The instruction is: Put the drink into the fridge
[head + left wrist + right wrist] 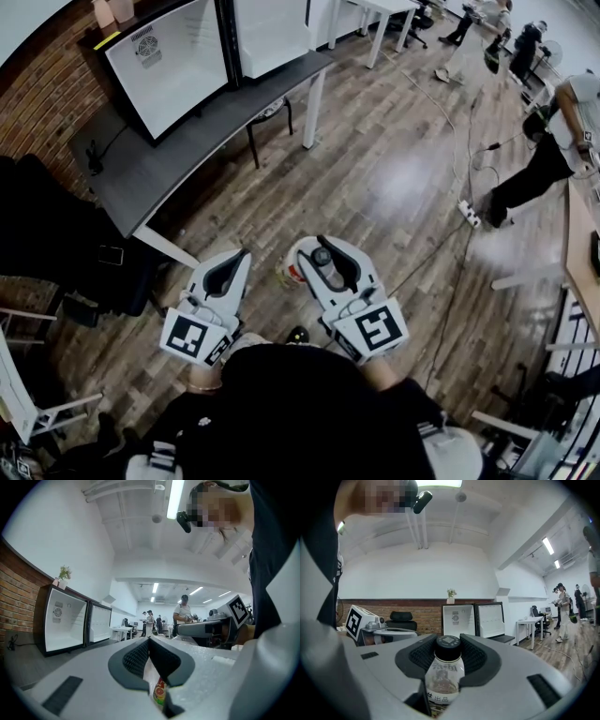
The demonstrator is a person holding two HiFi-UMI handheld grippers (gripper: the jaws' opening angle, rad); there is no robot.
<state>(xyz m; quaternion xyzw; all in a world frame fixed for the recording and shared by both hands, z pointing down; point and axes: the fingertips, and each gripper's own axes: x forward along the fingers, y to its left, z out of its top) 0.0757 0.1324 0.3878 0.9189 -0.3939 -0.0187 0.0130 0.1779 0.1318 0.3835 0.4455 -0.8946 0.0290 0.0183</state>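
Note:
The drink, a clear bottle (324,264) (444,674) with a dark cap and a pale printed label, sits between the jaws of my right gripper (323,246) (449,637), which is shut on it just below the cap. My left gripper (244,254) (149,640) is held beside it, with its pads meeting and nothing gripped. A small orange-and-green label (159,693) shows through the gap low between the left jaws. The fridge (169,61) (61,625) (457,618) is a black box with a white inside. It stands open on a dark table, ahead and to the left.
A second open fridge (272,33) (490,619) stands beside the first on the dark table (159,173). A power strip with cables (469,214) lies on the wooden floor. A person (553,141) stands at the right. Black chairs (47,253) are at the left, by the brick wall.

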